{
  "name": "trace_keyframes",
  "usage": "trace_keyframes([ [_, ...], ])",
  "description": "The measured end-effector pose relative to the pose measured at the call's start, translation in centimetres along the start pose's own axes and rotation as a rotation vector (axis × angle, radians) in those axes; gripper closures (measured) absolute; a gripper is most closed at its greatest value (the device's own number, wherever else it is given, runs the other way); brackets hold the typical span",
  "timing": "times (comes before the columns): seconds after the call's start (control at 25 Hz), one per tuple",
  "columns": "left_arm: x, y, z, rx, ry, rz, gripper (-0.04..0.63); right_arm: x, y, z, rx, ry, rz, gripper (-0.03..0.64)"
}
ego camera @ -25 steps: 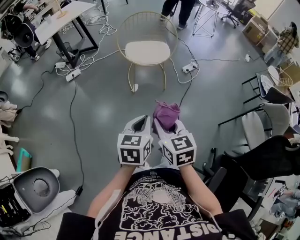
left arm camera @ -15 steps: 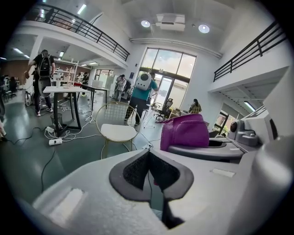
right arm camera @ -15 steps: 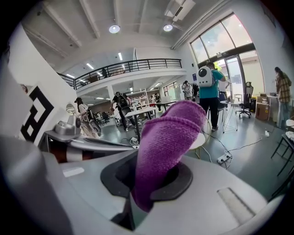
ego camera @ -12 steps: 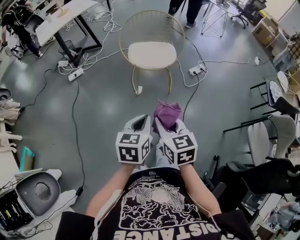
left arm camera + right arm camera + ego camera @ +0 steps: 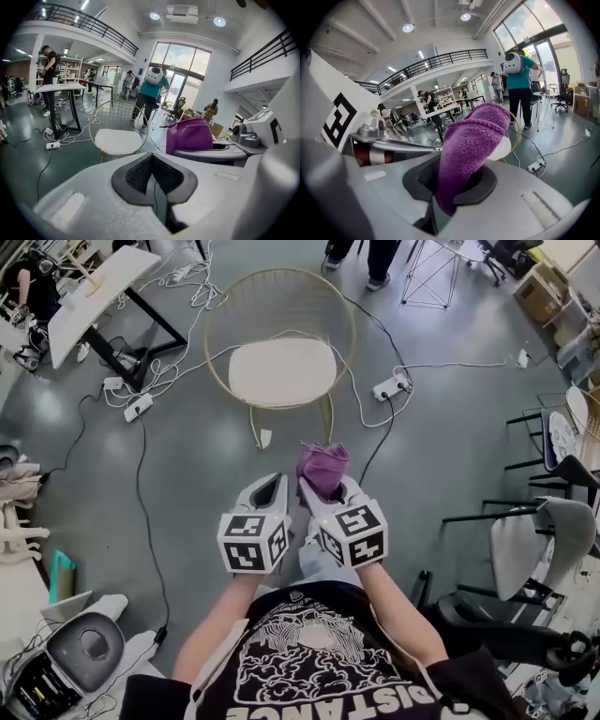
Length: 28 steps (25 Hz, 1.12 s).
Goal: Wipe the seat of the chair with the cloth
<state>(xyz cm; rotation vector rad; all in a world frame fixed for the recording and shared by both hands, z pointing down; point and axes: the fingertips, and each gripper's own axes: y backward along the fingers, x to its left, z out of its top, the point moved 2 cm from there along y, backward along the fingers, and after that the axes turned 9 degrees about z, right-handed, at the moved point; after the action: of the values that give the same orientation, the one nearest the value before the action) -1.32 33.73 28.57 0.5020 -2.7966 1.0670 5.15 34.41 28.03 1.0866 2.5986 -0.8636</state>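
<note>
Cloth [image 5: 323, 468], purple and knitted, is pinched in the right gripper [image 5: 330, 495]. In the right gripper view the jaws are closed on its lower end and the rest of the cloth [image 5: 471, 145] stands up in a loose bunch above the right gripper [image 5: 450, 187]. The left gripper [image 5: 267, 488] is just beside the right one, at its 9 o'clock, the two bodies nearly touching. In the left gripper view its jaws are drawn together with only a thin slit between the pads, and the left gripper [image 5: 153, 178] has nothing in it. The cloth [image 5: 190, 135] shows at 2 o'clock in that view.

Both grippers are held over bare grey floor [image 5: 197, 474] near the middle of the head view. At their 12 o'clock, well apart from them, is the chair [image 5: 281, 373], white-cushioned with a round gold wire back; the cloth does not touch it. A white power strip [image 5: 389, 387] lies at the chair's 3 o'clock with cables [image 5: 178, 367] trailing around. A table [image 5: 94, 292] is at 10 o'clock, and a person [image 5: 356, 259] stands beyond the chair.
</note>
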Motion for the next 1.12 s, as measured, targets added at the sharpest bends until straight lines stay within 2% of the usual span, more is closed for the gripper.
trace_keyframes([
  [0.24, 0.5, -3.5, 2.8, 0.011, 0.012, 0.067, 0.603, -3.6, -2.0, 2.2, 0.008, -0.008, 0.060, 0.561],
  [0.48, 1.1, -5.7, 4.6, 0.011, -0.004, 0.082, 0.603, -4.9, -4.0, 3.3, 0.011, -0.003, 0.091, 0.561],
  [0.8, 2.8, -9.7, 6.7, 0.027, -0.003, 0.056, 0.603, -7.6, -7.2, 5.0, 0.033, -0.016, 0.081, 0.561],
  [1.12, 8.4, -15.8, 9.0, 0.075, 0.047, 0.031, 0.603, -10.5, -14.9, 6.7, 0.115, -0.028, 0.077, 0.561],
])
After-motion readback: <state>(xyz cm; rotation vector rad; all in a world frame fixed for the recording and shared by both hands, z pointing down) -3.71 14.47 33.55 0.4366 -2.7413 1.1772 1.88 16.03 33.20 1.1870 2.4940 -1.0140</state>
